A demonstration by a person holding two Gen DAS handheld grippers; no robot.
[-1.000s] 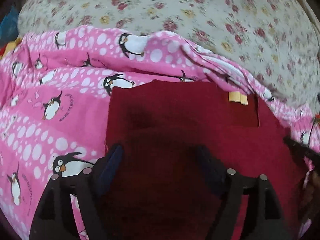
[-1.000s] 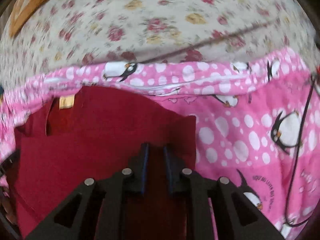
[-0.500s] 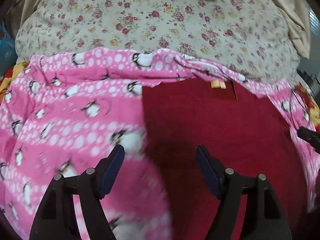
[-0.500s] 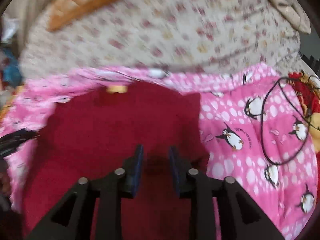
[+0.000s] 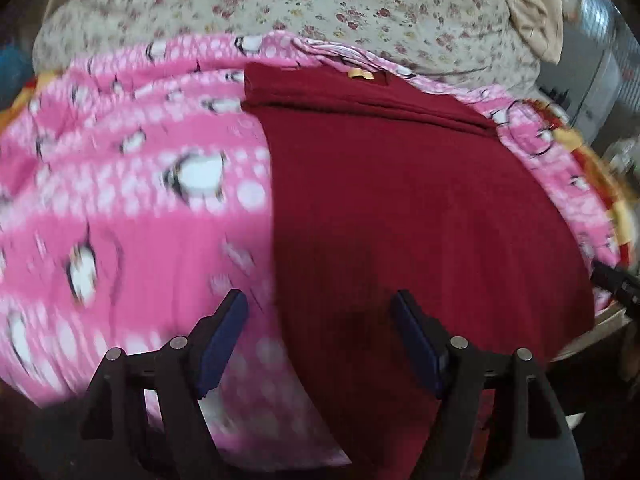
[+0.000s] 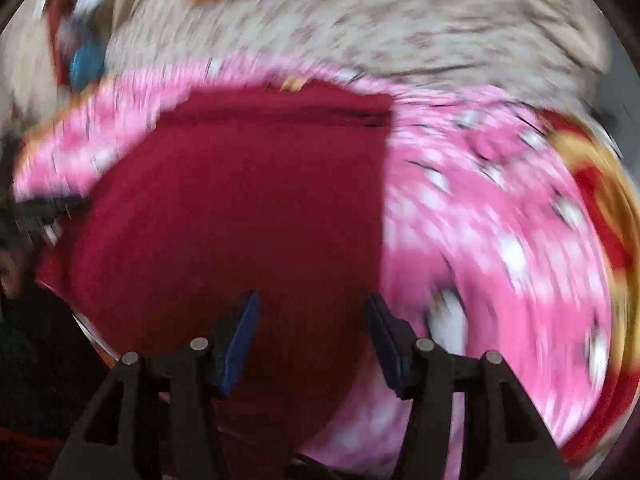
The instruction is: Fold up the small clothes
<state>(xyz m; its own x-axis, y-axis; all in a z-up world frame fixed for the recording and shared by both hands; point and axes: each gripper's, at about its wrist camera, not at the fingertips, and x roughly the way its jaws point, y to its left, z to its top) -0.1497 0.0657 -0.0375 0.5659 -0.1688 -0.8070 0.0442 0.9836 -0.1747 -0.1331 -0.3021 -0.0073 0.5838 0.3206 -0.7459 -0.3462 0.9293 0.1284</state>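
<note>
Both tools, left [image 5: 320, 312] and right [image 6: 312, 312], gape empty above the red garment [image 5: 408, 184] (the right was nearly pressed together a second ago).

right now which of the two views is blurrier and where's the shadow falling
Right wrist view: heavy swirling motion blur, the pink penguin blanket smeared into streaks, though the right tool stays sharp. Left wrist view: milder blur, mostly on the blanket's left side; the dark red garment and its tan label read fairly clearly. A shadow darkens the garment near the left tool.
</note>
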